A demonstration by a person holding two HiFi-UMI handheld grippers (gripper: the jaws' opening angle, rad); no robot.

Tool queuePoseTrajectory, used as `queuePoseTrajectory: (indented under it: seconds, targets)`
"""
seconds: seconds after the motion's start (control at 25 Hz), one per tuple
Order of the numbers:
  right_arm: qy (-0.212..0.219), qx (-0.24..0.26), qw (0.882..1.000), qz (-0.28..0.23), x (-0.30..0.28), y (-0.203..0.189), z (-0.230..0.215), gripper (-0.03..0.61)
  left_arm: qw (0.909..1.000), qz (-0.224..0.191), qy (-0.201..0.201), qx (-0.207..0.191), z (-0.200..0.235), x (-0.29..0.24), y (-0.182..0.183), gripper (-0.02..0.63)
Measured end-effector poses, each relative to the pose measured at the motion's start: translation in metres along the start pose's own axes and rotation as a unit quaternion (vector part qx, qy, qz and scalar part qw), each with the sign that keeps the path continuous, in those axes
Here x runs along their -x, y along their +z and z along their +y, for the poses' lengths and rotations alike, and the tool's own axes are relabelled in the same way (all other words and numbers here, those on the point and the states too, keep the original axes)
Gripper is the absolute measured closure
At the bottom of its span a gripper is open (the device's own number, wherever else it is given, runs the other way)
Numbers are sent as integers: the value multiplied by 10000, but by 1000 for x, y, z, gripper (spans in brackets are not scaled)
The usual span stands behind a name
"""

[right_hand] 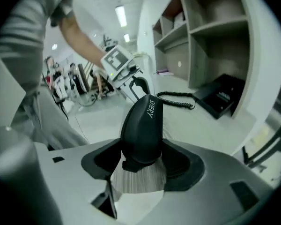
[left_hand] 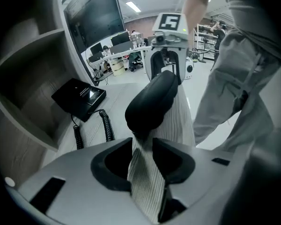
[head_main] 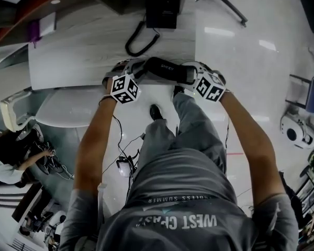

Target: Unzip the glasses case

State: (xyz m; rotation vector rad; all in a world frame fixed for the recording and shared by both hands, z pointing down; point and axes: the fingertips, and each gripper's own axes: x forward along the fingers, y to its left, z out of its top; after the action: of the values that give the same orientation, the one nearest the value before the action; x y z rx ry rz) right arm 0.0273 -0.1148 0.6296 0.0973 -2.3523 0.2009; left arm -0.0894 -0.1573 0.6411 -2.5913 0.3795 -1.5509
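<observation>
Right now L gripper (left_hand: 142, 142) jaws sit narrow, nipping the tapered end of the glasses case (head_main: 165, 69); R gripper (right_hand: 141, 150) jaws stand wide, clamped on its other end. Case lies at desk (head_main: 83, 56) edge, btwn both.

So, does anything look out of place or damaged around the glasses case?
Nothing stands out. The black oval glasses case looks undented and shut, lying level between the left gripper and right gripper at the edge of the pale table. Behind it, the black desk phone sits with its coiled cord looped beside it.
</observation>
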Motion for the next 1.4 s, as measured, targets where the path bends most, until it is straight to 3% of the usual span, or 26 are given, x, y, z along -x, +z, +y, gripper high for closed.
queuePoseTrajectory:
  seconds: [0.12,0.24,0.32,0.4,0.56,0.8,1.0,1.28,1.4]
  targets:
    - [689,-934,9929,-259,7,3,3,301,9999,-96,56,-92,-4,2,3,532]
    - [1102,-1260,9856,-254,7,-2,10,299,9995,-126,254,-145,-1,1,3,535]
    - [1238,-1373,9825,-237,7,-4,11,298,9986,-43,358,-376,2,0,1,524]
    - [1323,-1404,9810,-217,6,-5,11,296,9958,74,342,-847,2,-2,1,513]
    - [1500,-1477,9774,-166,6,-6,13,296,9839,178,150,-1772,-2,-6,6,503]
    - [1693,-1454,9747,-84,6,-5,14,295,9739,119,-64,-2264,-7,-10,13,505]
    - [1558,-1523,9758,-200,8,-3,8,290,9799,65,-62,-1994,-4,-9,13,568]
    - [573,-2082,9699,-1127,24,14,-2,239,9939,148,-16,-1093,-10,-3,9,589]
    - [91,-1789,9773,-1131,29,17,9,219,9974,193,2,-691,-12,-1,7,592]
